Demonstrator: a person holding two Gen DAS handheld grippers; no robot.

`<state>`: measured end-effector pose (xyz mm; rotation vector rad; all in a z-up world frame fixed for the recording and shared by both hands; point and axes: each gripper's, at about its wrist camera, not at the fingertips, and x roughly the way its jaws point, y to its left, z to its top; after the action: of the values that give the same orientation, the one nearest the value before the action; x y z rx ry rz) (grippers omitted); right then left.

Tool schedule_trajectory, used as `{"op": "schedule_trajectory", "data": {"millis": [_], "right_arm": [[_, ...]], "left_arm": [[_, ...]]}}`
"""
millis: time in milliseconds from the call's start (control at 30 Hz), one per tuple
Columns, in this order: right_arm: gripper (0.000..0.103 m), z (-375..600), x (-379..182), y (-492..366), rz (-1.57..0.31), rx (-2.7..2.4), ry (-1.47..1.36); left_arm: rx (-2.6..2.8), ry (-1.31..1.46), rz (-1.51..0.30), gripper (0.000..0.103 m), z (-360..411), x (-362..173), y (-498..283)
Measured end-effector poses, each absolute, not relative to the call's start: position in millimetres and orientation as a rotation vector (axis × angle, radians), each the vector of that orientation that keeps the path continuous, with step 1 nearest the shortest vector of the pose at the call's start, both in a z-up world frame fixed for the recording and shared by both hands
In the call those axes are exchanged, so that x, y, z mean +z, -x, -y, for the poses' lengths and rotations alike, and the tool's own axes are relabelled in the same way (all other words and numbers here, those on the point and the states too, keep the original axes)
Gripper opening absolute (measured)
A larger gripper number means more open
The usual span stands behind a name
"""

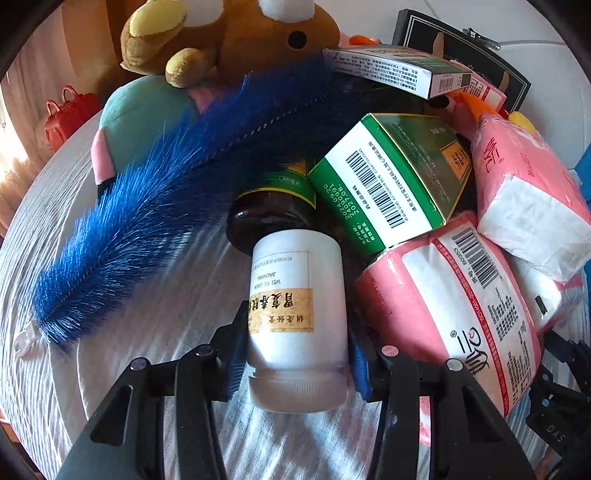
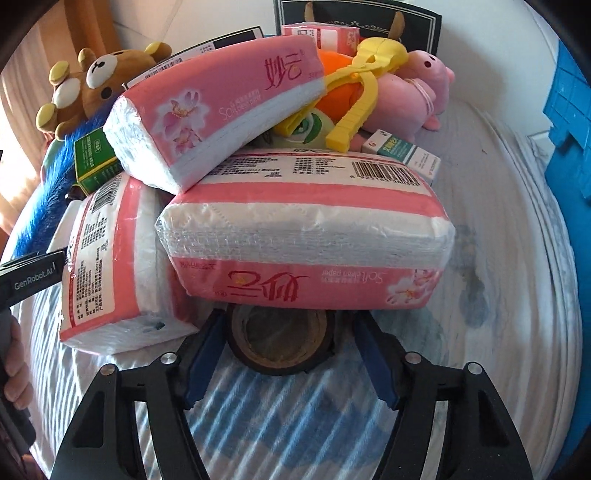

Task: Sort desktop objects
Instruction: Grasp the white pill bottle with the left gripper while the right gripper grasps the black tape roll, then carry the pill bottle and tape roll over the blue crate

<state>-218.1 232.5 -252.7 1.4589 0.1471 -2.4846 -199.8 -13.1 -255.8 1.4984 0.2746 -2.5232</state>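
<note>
In the left wrist view, my left gripper [image 1: 295, 363] is shut on a white medicine bottle [image 1: 297, 299] lying with its cap toward me, against a dark brown glass bottle [image 1: 273, 206]. A blue bristle brush [image 1: 155, 206], a green box [image 1: 391, 177] and pink tissue packs [image 1: 454, 306] lie around it. In the right wrist view, my right gripper [image 2: 290, 354] is open, its blue pads on either side of a black tape roll [image 2: 280, 341] that sits partly under a pink tissue pack [image 2: 306, 236]. Two more tissue packs [image 2: 218, 110] lean beside and on top of it.
Plush toys sit behind the pile: a brown bear [image 1: 229, 33], a pink pig [image 2: 417, 92]. A yellow plastic clip [image 2: 365, 85], small medicine boxes [image 2: 402, 153] and a dark framed board [image 2: 354, 18] lie at the back. A blue crate [image 2: 569, 122] stands at right. All rests on a striped white cloth [image 2: 498, 295].
</note>
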Motion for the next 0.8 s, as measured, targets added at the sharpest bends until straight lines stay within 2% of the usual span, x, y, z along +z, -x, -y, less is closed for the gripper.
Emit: {"op": "schedule_trajectory", "data": {"millis": [33, 267, 500, 800], "right_arm": [[0.056, -230.5, -251.4, 216.1, -0.156, -2.475, -1.45], [0.056, -240.2, -239.1, 186.7, -0.129, -2.468, -1.443], [0.056, -260.2, -202.0, 140.7, -0.083, -2.52, -1.332], [0.056, -285.5, -92.5, 108.0, -0.064, -2.722, -0.936]], "left_arm": [[-2.524, -1.498, -0.279, 0.045, 12.5, -255.2, 196.6], [-2.565, -1.47, -0.274, 0.045, -2.8, -236.6, 148.7], [-2.697, -1.385, -0.201, 0.045, -38.5, -197.8, 95.0], [-2.948, -1.145, -0.061, 0.045, -87.6, -106.6, 67.5]]}}
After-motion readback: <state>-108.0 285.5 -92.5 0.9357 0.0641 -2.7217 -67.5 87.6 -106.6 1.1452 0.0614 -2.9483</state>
